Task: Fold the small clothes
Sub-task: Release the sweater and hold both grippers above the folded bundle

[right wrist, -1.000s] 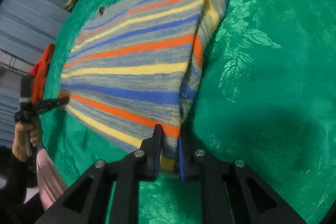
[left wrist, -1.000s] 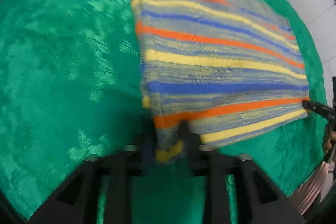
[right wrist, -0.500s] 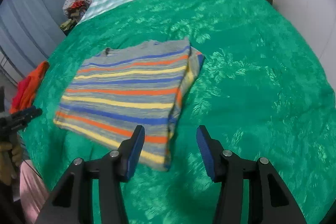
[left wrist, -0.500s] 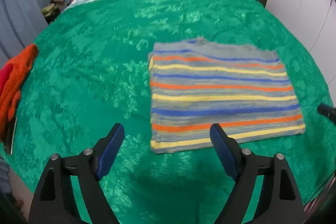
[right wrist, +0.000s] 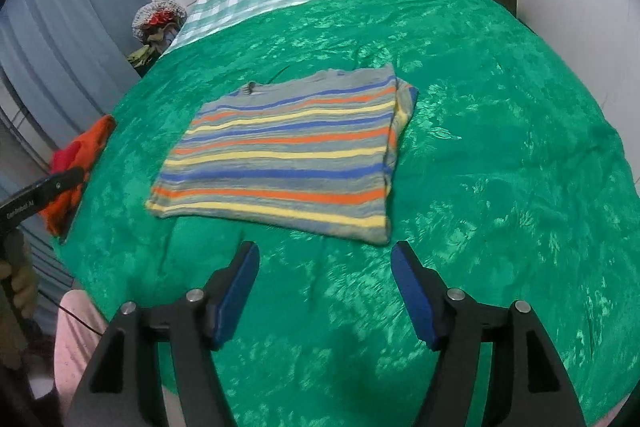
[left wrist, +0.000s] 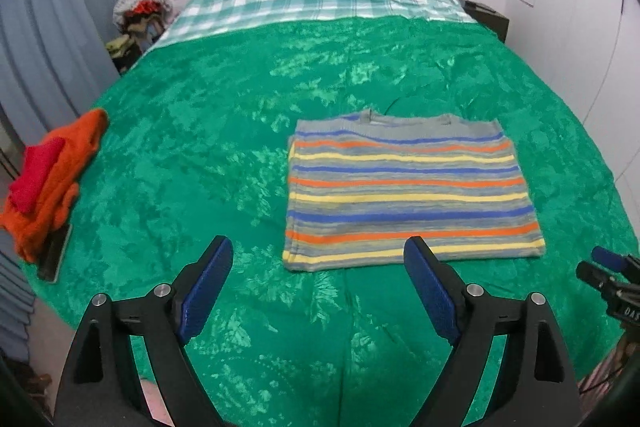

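The folded striped sweater (left wrist: 408, 193) lies flat on the green bedspread (left wrist: 208, 147), its long axis running left to right and its neckline toward the far pillows. Its near hem sits just beyond both grippers, with open, leaf-patterned cover (shiny, slightly rumpled) all around. The left gripper (left wrist: 318, 291) and right gripper (right wrist: 324, 291) have just been opening; both stand apart with nothing between them.

Black hand-held gripper (left wrist: 318, 267), blue pads (left wrist: 206, 291)

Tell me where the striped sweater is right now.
The striped sweater lies folded flat on the green bedspread, right of centre in the left wrist view, beyond both open grippers.
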`<state>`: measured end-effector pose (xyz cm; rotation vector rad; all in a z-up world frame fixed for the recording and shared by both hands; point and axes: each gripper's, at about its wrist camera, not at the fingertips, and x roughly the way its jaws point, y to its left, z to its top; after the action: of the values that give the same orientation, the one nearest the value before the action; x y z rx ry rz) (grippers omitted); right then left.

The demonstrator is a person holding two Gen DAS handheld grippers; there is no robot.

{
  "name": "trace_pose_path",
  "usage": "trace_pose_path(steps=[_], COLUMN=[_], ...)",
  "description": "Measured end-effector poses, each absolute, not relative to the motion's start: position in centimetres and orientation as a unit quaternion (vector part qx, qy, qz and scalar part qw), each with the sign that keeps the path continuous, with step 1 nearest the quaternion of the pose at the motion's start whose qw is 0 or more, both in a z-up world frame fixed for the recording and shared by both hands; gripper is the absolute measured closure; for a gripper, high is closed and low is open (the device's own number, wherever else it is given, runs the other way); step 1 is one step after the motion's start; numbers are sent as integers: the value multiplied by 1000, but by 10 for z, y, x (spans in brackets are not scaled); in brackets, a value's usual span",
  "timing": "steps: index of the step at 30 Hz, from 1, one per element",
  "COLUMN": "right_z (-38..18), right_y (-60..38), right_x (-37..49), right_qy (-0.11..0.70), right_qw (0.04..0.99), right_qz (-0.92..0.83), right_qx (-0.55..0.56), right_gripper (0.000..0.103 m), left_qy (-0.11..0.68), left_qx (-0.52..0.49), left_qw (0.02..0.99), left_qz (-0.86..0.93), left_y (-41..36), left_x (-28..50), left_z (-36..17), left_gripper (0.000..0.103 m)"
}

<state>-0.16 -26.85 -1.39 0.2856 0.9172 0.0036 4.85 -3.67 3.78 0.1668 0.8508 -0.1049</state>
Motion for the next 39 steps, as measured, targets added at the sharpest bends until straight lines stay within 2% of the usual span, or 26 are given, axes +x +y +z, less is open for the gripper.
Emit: trace_pose_path(steps=[16,29,35,39], right_z=[34,35,30,22], right_y=[-247,-243,-245,-253], right_x=[-42,-47,-47,-44], right_qy=[402,402,405,408], right_qw=[909,910,908,906], right_qz=[10,17,16,11], right_qx=[108,104,105,116], right_gripper=[31,31,31,31], left_qy=[370,372,382,406], left_qx=[105,110,115,127], left_qw=[922,921,916,902], left_qz=[-42,-40,-47,-71], left_y=[-44,-47,-49,-58], left_x=[14,9,11,14], left_z=[68,69,56,26], left_gripper=[10,10,8,8])
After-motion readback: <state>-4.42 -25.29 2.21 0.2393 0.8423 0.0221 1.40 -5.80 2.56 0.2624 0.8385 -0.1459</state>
